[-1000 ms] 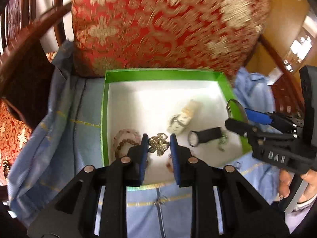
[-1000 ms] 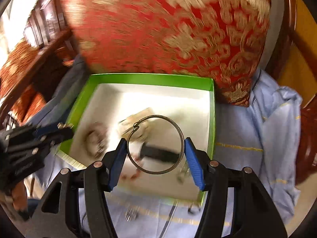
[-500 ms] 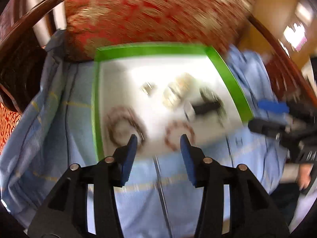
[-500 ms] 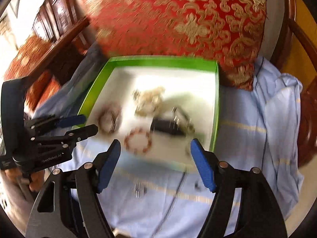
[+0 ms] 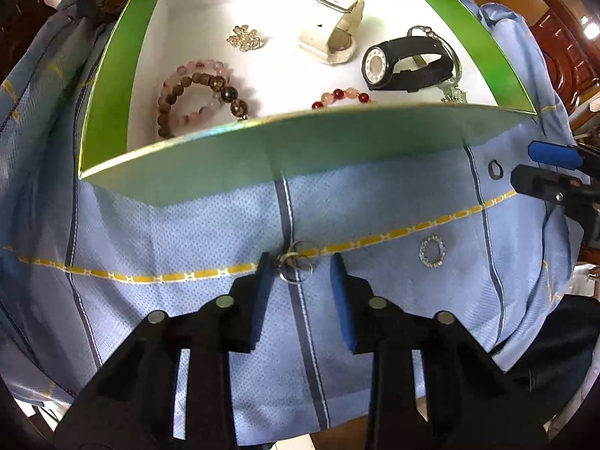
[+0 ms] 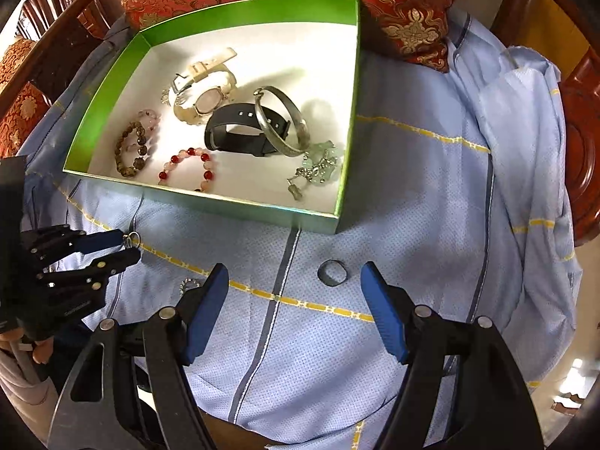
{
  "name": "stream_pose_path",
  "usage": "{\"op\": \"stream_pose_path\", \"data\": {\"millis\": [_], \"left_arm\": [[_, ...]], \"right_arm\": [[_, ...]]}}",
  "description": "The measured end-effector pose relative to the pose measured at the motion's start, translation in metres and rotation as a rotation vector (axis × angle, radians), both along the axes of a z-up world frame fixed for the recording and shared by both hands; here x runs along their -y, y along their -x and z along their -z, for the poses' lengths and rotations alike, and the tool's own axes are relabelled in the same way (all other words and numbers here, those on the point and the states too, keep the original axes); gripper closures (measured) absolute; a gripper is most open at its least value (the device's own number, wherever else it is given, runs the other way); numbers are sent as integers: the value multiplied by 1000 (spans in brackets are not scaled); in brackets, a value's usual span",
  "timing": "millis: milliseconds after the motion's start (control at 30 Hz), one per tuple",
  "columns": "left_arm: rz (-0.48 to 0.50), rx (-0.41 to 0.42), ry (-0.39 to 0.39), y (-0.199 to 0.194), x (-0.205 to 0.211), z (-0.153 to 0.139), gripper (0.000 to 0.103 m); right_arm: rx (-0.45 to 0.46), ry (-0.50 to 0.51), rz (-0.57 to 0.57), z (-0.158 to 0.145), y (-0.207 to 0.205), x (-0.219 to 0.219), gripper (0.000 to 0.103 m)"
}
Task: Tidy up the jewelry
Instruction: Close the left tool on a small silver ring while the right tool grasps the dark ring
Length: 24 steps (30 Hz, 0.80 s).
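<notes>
Two tools hover over the light blue cloth with yellow stripes. Left tool has been narrowing its jaws around a small tangle of thin silver rings sitting between the pads, not pinched yet as far as I can see. Right tool is spread wide, nothing in it, with a dark ring lying just ahead between its fingertips. Beyond both sits the green cardboard box with watches and bead bracelets inside.

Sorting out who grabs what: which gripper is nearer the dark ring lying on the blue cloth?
Right. The right gripper is open, with the dark ring just ahead between its fingers. The left gripper sits farther to the left, around a small silver ring cluster.
</notes>
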<state>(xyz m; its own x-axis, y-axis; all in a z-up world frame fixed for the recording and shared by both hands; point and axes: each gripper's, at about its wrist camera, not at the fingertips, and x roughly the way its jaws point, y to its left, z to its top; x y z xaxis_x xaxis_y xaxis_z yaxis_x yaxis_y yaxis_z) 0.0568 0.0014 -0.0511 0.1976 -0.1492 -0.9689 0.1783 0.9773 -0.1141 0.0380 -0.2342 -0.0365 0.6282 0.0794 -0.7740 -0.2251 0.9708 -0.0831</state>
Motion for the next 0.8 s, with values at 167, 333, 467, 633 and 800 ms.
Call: {"op": "stream_pose_path", "data": {"millis": [167,333,467,633,800], "left_arm": [[-10,-8,15,-5,-4,0,73],[-12,-2,-13,-4,-8,-1,83],[-34,1,21,-4,-15,-3,83],[-52,57,43,-4,-26,-18,83],[-61,56,25,-6,-28,-17,83]], "right_arm": [[2,16,-9,0,-4,-8,31],[-10,34,11,2,-9,-9,31],[-17,37,20,5,-13,-8,31],[-16,40,24,6,-16,-11,31],[-30,80,48,14,-27,-14,37]]}}
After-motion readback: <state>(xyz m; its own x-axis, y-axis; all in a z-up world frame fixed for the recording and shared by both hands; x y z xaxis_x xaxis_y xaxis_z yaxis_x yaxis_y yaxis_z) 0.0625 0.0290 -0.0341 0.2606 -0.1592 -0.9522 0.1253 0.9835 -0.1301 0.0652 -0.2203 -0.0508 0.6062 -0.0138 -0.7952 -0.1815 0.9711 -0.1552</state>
